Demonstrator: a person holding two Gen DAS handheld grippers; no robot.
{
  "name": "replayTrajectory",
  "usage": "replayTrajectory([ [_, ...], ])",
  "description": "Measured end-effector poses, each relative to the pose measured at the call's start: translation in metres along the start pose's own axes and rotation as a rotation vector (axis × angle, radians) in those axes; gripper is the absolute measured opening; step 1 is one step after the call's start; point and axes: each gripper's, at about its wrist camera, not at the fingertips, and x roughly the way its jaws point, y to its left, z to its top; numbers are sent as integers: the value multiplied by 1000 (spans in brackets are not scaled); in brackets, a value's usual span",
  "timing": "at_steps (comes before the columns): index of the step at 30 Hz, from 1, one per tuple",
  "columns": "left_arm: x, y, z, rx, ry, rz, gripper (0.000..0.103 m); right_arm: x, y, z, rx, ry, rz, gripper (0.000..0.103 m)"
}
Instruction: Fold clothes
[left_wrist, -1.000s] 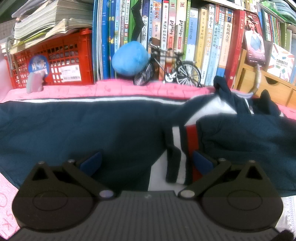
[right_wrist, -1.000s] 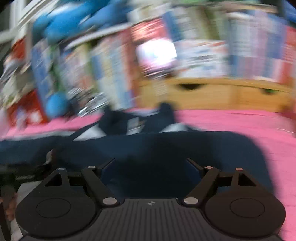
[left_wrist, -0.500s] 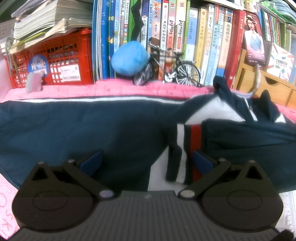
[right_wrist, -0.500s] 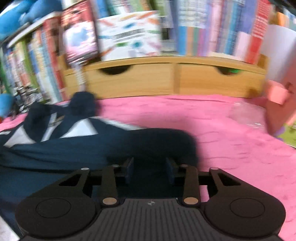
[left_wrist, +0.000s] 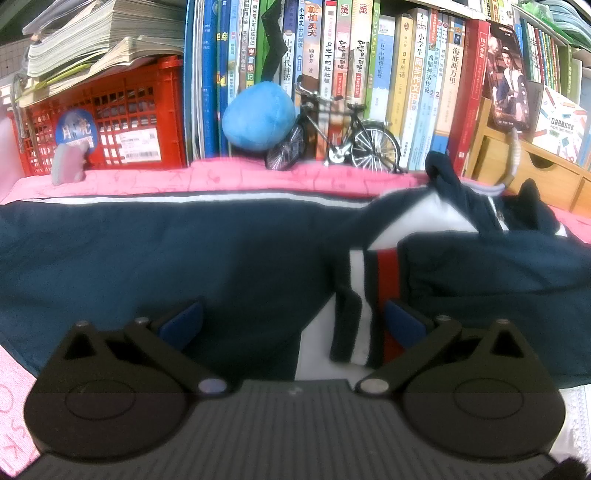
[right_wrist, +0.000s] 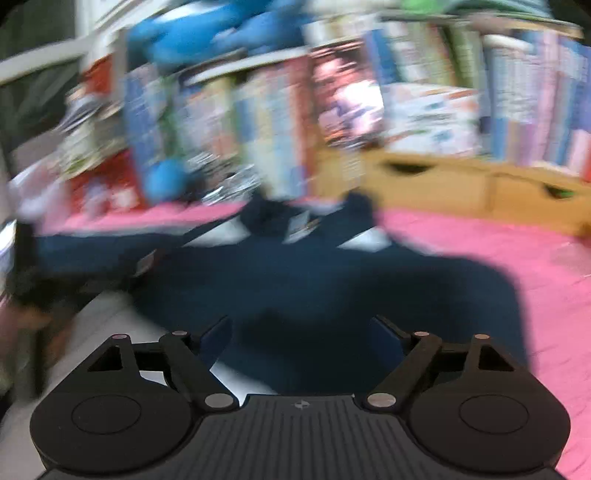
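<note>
A navy jacket (left_wrist: 184, 266) with white and red stripes lies spread on a pink cloth. Its right sleeve (left_wrist: 498, 266) is folded across the body, and a striped cuff (left_wrist: 364, 325) lies between the fingers of my left gripper (left_wrist: 291, 321), which is open just above the fabric. In the blurred right wrist view the same jacket (right_wrist: 314, 280) lies ahead, collar (right_wrist: 299, 221) at the far side. My right gripper (right_wrist: 304, 336) is open over the dark fabric and holds nothing.
Behind the jacket stand a row of books (left_wrist: 369, 74), a red crate (left_wrist: 110, 122), a blue plush ball (left_wrist: 258, 116) and a model bicycle (left_wrist: 332, 140). Wooden drawers (right_wrist: 461, 184) stand at the back right. The pink cloth (right_wrist: 517, 251) stretches right.
My right gripper was shut on the dark fabric half a second ago and is now open, and its view has swung left. The left gripper has stayed still.
</note>
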Motion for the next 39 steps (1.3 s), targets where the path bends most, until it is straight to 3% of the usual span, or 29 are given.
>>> replayTrajectory([
  [3,0,0,0,0,0,0,103,-7,24,-23,-169,37,-116,89],
  [5,0,0,0,0,0,0,103,-10,17,-42,-262,64,-274,93],
  [10,0,-1,1,0,-1,-1,103,-22,-72,-90,-289,59,-736,103],
  [13,0,-1,1,0,-1,-1,103,-33,-85,-94,-208,57,-713,101],
  [21,0,-1,1,0,-1,-2,103,-1,8,-102,-552,-27,-600,99],
  [23,0,-1,1,-1,-1,-2,103,1,-8,-98,-516,-35,-629,101],
  [27,0,-2,0,5,-2,-19,103,0,-82,-93,-327,-11,-842,103],
  [29,0,-3,0,13,-1,-22,103,-10,-100,-86,-186,18,-750,102],
  [32,0,-2,0,14,-1,-23,103,-4,-67,-79,-346,57,-798,102],
  [34,0,-2,0,14,-1,-23,103,-12,-45,-78,-455,37,-755,102],
  [39,0,-2,0,15,-2,-23,103,-38,-11,-55,-413,-98,-353,103],
])
